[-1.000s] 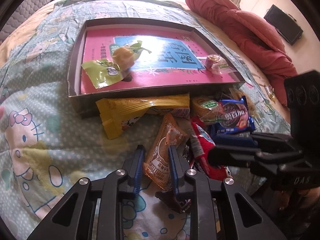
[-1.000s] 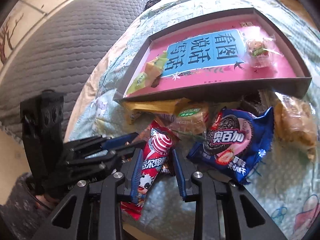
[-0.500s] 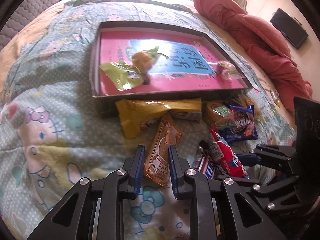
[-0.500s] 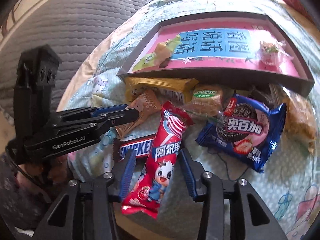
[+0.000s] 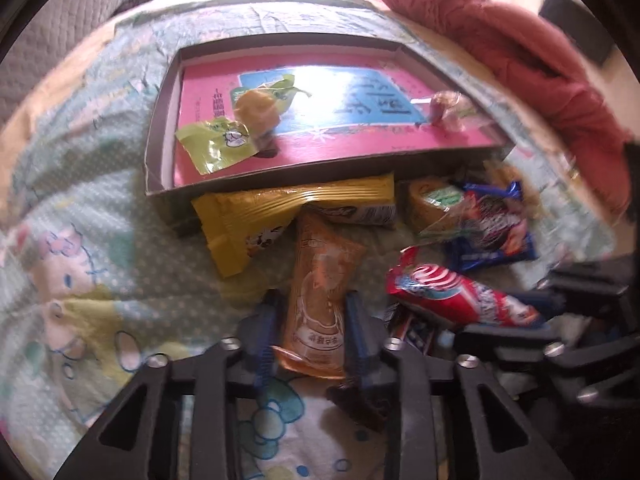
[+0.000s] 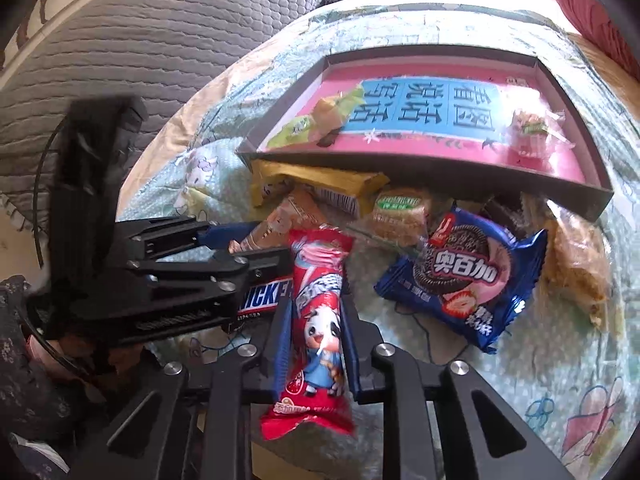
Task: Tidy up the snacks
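Both grippers are in the picking step. The left gripper (image 5: 312, 328) is closed on the orange snack packet (image 5: 320, 292), and the right gripper (image 6: 314, 344) is closed on the red candy packet (image 6: 316, 320). Next, I think, each packet must be carried over the near wall into the shallow box (image 6: 424, 168). The box already holds a green-wrapped snack (image 5: 236, 136) and a small clear-wrapped one (image 5: 448, 106) (other snacks lie on the bedsheet (image 5: 100, 240)).

Brown bar (image 6: 262, 296): "NICKE"; blue cookie pack (image 6: 464, 276): "奥百加".
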